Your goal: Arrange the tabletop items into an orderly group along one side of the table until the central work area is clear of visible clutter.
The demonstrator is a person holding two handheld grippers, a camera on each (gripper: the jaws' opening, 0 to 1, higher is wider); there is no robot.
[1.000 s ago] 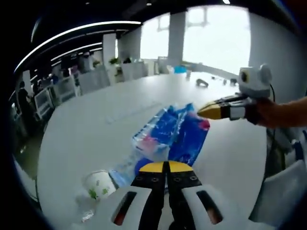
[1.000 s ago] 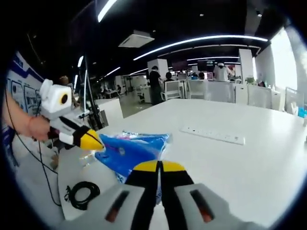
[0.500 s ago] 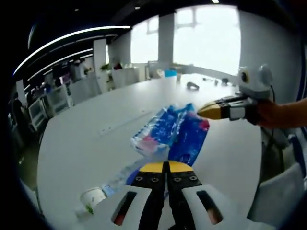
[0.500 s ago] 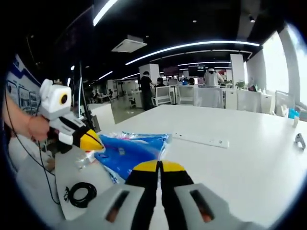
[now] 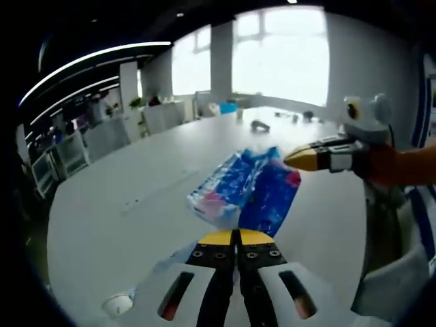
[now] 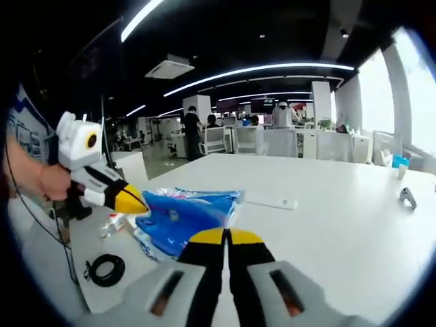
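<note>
Holding a crinkled blue plastic bag with red and white print (image 5: 245, 191) above the white table (image 5: 122, 204), between both tools. Left gripper (image 5: 236, 236) clamping shut on the bag's near edge; right gripper (image 6: 229, 236) likewise pinching the opposite edge, jaws closed. Lying on the tabletop: a long white power strip (image 6: 271, 200), a coiled black cable (image 6: 103, 268), a small dark object (image 6: 407, 197).

You have swung both grippers, with the blue plastic pack (image 5: 246, 191) held up between them, across the white table (image 5: 116, 211). The white cup (image 5: 117, 304) now sits nearer the lower left edge of the left gripper view; a small dark object (image 6: 407, 197) has appeared far right.
</note>
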